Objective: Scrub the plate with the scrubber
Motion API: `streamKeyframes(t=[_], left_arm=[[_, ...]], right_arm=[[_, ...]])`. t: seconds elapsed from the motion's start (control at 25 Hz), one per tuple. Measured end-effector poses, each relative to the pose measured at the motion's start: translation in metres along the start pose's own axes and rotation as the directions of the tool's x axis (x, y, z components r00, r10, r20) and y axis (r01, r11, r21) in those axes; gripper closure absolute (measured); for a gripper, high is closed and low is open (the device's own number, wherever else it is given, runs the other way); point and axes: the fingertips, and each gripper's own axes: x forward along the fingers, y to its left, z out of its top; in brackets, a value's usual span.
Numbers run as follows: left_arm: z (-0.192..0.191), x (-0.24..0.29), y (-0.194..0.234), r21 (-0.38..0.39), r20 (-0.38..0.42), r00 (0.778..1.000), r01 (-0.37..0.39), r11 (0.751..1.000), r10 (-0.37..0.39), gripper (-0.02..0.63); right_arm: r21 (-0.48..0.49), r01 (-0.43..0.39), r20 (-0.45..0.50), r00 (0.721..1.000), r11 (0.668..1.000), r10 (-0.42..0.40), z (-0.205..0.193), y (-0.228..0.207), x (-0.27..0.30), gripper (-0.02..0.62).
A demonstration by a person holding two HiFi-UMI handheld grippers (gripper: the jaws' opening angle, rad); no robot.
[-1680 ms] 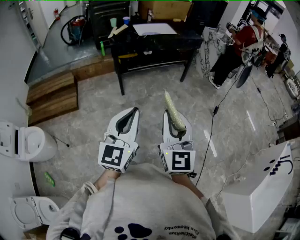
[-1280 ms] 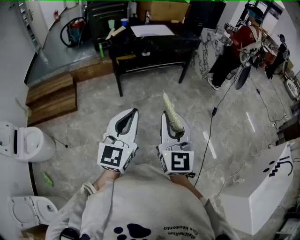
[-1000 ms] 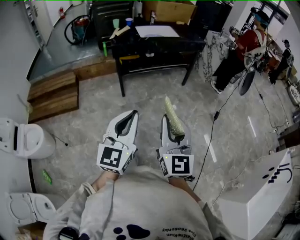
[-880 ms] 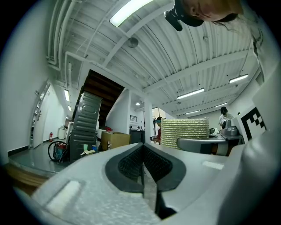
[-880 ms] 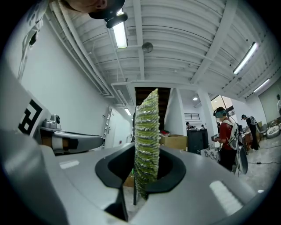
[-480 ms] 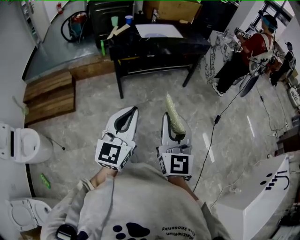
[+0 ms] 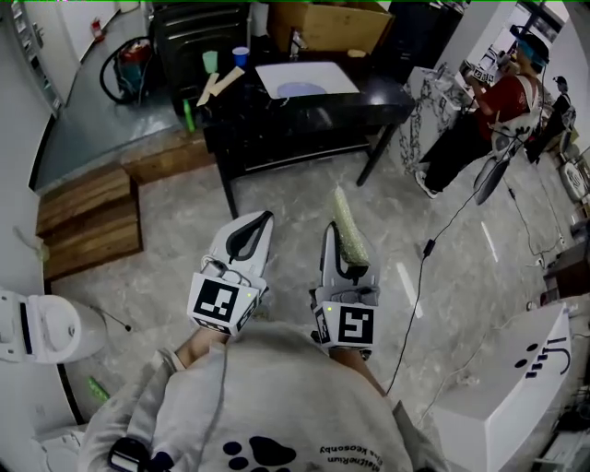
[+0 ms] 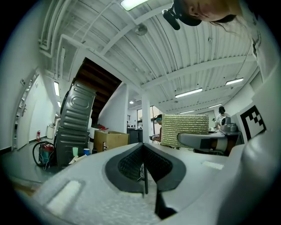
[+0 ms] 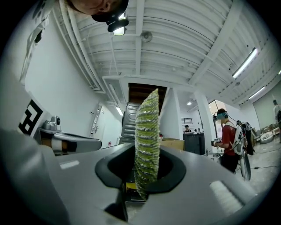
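Note:
In the head view my left gripper (image 7: pixel 265 217) is held in front of the body over the floor, shut with nothing between its jaws. My right gripper (image 7: pixel 331 230) beside it is shut on a green-yellow scrubber (image 7: pixel 348 230) that sticks forward and up. A pale plate (image 7: pixel 300 89) lies on a white mat (image 7: pixel 339 81) on the black table (image 7: pixel 304 120), far ahead of both grippers. The left gripper view shows the closed left gripper (image 8: pixel 143 148) and the scrubber (image 8: pixel 184 129) off to its right. In the right gripper view the scrubber (image 9: pixel 146 132) stands edge-on in the right gripper (image 9: pixel 146 154).
On the table stand a cardboard box (image 7: pixel 318 17), a green cup (image 7: pixel 210 61) and a blue cup (image 7: pixel 241 55). Wooden steps (image 7: pixel 88 217) lie to the left. A person in red (image 7: pixel 502 101) stands at the right. A cable (image 7: pixel 433 235) crosses the floor near a white box (image 7: pixel 512 369).
The black table has come nearer and lower in the head view, and the plate now shows on it. Both grippers keep their pose and the scrubber stays gripped.

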Motion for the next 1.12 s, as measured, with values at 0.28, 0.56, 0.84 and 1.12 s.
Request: streamKeyframes(t=[0.28,0.56,0.84,1.12], left_arm=[[-0.025,0.044,0.045,-0.046,-0.031,0.997,0.064,0.997,-0.066,0.603],[-0.046,0.049,0.067,-0.094,-0.063,0.996,0.064,0.994,-0.070,0.601],[-0.047,0.054,0.093,-0.107,-0.037,0.999,0.014,0.994,-0.018,0.603],[-0.053,0.084,0.087,-0.089,-0.053,0.997,0.050,0.995,-0.055,0.603]], right_arm=[[0.016,0.070,-0.052,0.996,0.997,-0.069,-0.028,-0.002,0.047,0.528],[0.018,0.071,-0.109,0.992,0.997,-0.068,-0.048,0.002,0.072,0.528],[0.031,0.051,-0.139,0.989,0.998,-0.046,-0.061,0.008,0.085,0.528],[0.058,0.030,-0.107,0.994,0.998,-0.023,-0.070,-0.011,0.115,0.528]])
